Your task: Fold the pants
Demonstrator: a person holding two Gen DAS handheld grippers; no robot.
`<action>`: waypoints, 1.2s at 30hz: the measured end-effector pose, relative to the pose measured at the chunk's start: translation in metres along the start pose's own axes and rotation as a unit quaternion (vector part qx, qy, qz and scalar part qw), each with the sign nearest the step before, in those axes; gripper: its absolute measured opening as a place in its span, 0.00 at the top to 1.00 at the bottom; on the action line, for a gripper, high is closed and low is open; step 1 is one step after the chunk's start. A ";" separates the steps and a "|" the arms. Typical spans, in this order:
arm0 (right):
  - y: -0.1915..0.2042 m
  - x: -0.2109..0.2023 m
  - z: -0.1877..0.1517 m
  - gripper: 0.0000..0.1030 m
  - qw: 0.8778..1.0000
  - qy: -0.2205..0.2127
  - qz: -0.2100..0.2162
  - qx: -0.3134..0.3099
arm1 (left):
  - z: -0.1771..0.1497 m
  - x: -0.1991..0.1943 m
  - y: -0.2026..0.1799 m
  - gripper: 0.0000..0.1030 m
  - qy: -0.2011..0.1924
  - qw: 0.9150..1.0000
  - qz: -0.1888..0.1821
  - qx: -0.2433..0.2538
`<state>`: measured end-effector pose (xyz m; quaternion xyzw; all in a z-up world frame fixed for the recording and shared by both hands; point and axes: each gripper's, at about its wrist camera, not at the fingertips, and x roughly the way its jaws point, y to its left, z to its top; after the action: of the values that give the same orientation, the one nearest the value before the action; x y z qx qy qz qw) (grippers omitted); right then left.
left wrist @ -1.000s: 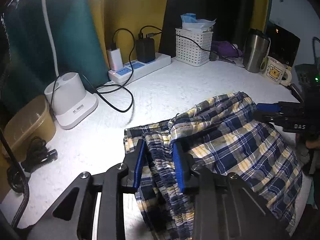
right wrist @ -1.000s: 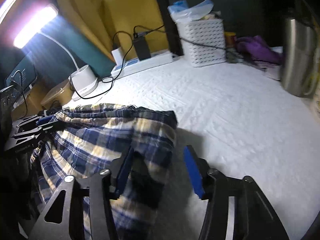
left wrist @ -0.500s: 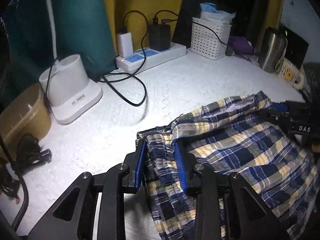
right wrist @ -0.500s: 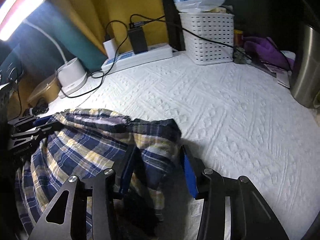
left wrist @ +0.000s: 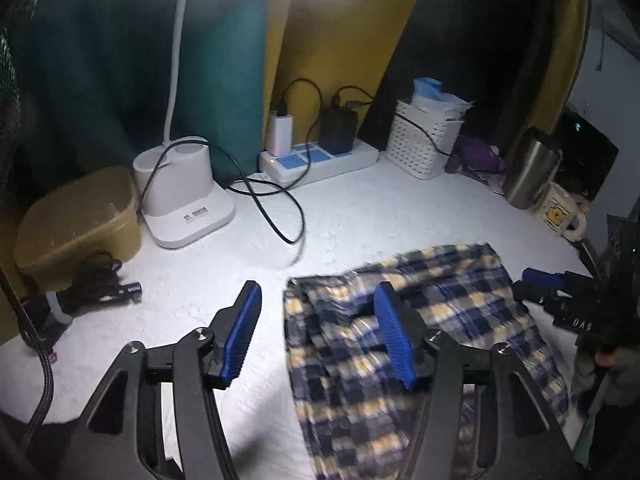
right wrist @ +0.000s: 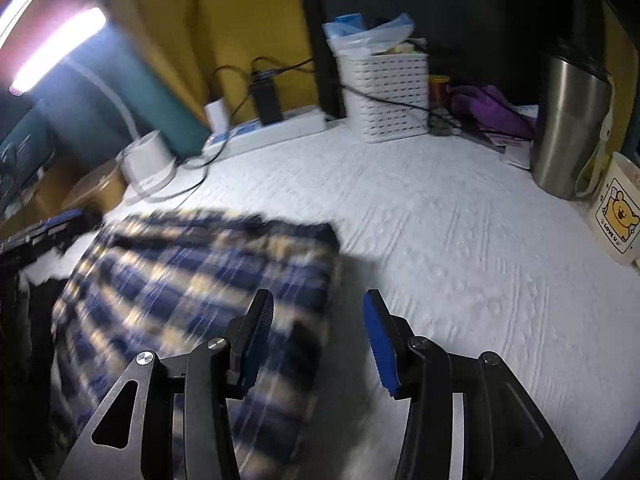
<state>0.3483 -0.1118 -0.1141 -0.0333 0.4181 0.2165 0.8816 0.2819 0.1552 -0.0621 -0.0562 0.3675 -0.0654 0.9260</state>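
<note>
Pants: I see the plaid pants [left wrist: 404, 332] folded over on the white counter [left wrist: 352, 216], at its near edge; part of them seems to hang over that edge, though blur makes this hard to confirm.
Left hand-held gripper: my left hand-held gripper [left wrist: 316, 332] has its jaws apart; they have just been opening, and the waistband end now lies loose under them, with no pad pressing on it.
Right hand-held gripper: my right hand-held gripper [right wrist: 316, 340] also stands apart over the pants' right-hand edge, gripping nothing that I can make out.
Step in hand: I judge this is the let-go after a fold, both corners laid down.
Doing it well: I would lift both grippers straight clear so the pads do not drag the top layer, then check that the edges line up before the next fold.
Watch for: the black cable [left wrist: 276, 216] and lamp base [left wrist: 184, 192] at the far left; I would keep the cloth off them.
</note>
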 end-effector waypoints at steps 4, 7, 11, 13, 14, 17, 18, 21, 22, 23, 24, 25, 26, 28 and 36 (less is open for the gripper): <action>0.014 0.000 -0.016 0.35 1.000 0.017 0.003 -0.024 | -0.019 0.008 -0.015 0.42 0.034 0.999 -0.014 0.022; 0.018 0.004 -0.031 0.35 0.998 0.027 -0.027 -0.048 | -0.035 0.022 -0.017 0.42 0.070 0.997 0.008 0.034; 0.008 0.000 -0.043 0.35 0.997 0.029 -0.045 -0.050 | -0.046 0.031 -0.004 0.38 0.080 0.997 0.011 0.020; 0.002 -0.004 -0.046 0.35 0.997 0.028 -0.050 -0.044 | -0.046 0.031 -0.001 0.33 0.077 0.997 0.015 0.018; -0.001 -0.007 -0.047 0.35 0.997 0.027 -0.055 -0.042 | -0.045 0.031 -0.001 0.33 0.075 0.997 0.018 0.019; -0.011 -0.016 -0.050 0.35 0.998 0.028 -0.059 -0.023 | -0.041 0.025 -0.004 0.33 0.072 0.997 0.029 0.017; -0.014 -0.020 -0.052 0.35 0.998 0.027 -0.054 -0.016 | -0.040 0.022 -0.006 0.34 0.068 0.997 0.028 0.013; -0.014 -0.034 -0.058 0.35 1.000 0.018 -0.022 -0.005 | -0.039 0.004 -0.011 0.34 0.050 0.999 0.019 0.011; -0.011 -0.038 -0.061 0.35 1.000 0.019 -0.011 -0.007 | -0.038 -0.002 -0.013 0.34 0.045 0.999 0.016 0.013; -0.007 -0.038 -0.064 0.35 1.000 0.021 -0.006 -0.012 | -0.038 -0.007 -0.015 0.34 0.041 0.999 0.011 0.012; -0.002 -0.039 -0.067 0.35 1.000 0.025 -0.002 -0.018 | -0.039 -0.011 -0.016 0.34 0.040 0.999 0.005 0.010; 0.003 -0.037 -0.072 0.35 0.999 0.029 0.000 -0.027 | -0.041 -0.013 -0.018 0.34 0.042 0.999 -0.003 0.007; 0.007 -0.036 -0.074 0.35 0.999 0.034 -0.001 -0.033 | -0.043 -0.012 -0.020 0.34 0.045 0.999 -0.009 0.007; 0.012 -0.034 -0.083 0.35 0.998 0.033 -0.015 -0.054 | -0.051 -0.006 -0.023 0.34 0.060 0.998 0.003 0.017; 0.009 -0.044 -0.094 0.31 0.996 0.040 -0.031 -0.079 | -0.066 0.007 -0.006 0.25 0.088 0.996 0.022 0.014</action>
<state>0.2524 -0.1421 -0.1404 -0.1247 0.4334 0.2199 0.8650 0.2417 0.1446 -0.1136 -0.0292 0.4479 -0.0548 0.8919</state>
